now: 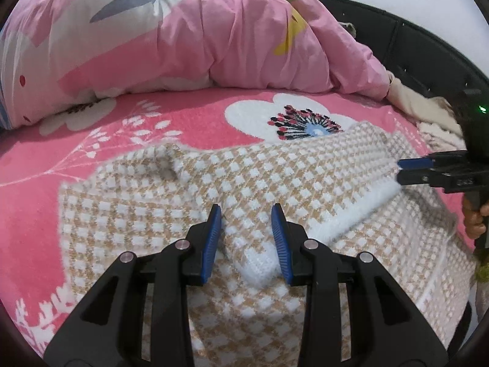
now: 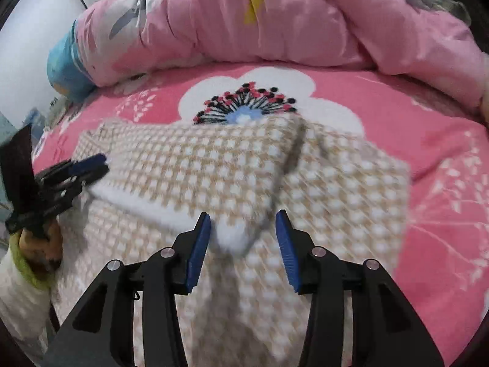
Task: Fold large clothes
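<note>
We see one checked sweater (image 1: 189, 202) spread low and centre on the pink bed (image 1: 36, 165), one quilt (image 1: 171, 39) above. Our left claw (image 1: 247, 238) and right claw (image 2: 243, 241) each gape partly, a white cuff between unpressed pads.

A bunched pink duvet (image 1: 214, 39) walls off the far side of the bed. Between it and the checked garment (image 1: 189, 189) lies open pink sheet (image 1: 183, 116), also free at left.
</note>
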A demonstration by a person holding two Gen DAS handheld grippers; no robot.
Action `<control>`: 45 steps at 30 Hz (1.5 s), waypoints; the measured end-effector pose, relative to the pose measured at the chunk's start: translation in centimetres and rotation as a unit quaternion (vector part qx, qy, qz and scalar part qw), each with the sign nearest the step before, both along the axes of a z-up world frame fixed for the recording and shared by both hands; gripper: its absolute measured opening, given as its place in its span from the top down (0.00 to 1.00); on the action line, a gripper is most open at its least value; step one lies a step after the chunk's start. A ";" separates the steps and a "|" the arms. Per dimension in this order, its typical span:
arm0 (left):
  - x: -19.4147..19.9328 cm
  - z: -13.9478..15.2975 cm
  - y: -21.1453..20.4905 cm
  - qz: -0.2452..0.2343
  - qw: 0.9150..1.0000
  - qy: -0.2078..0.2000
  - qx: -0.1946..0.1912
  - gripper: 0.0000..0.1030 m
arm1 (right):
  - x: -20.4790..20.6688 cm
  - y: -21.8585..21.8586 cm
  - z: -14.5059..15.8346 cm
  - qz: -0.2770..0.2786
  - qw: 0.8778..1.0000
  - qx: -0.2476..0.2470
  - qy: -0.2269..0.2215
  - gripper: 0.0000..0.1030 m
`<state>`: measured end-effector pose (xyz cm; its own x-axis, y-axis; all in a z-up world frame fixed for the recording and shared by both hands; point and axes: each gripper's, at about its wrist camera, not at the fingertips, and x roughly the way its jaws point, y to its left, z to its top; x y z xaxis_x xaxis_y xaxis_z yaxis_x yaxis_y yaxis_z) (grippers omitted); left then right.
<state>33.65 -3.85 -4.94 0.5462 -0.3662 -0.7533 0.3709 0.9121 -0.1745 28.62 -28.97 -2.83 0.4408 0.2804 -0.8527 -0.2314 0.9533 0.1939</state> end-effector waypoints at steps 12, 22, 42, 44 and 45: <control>-0.1 -0.3 -0.2 0.007 1.000 0.004 0.001 0.67 | 4.9 12.7 -2.5 0.059 0.997 -0.035 -0.022 0.58; -3.6 4.0 2.7 0.046 0.998 0.020 -0.027 0.61 | -7.8 6.0 2.8 -0.003 1.000 -0.015 -0.024 0.40; -23.8 3.7 10.8 0.116 0.991 -0.038 -0.047 0.44 | -21.8 8.4 -4.3 -0.008 0.998 0.051 -0.031 0.17; -23.3 3.1 10.8 0.114 0.991 -0.034 -0.058 0.45 | -21.8 8.3 -4.4 -0.007 0.998 0.052 -0.029 0.17; -23.0 2.8 10.8 0.115 0.991 -0.032 -0.061 0.45 | -22.0 8.3 -4.4 -0.005 0.998 0.049 -0.030 0.17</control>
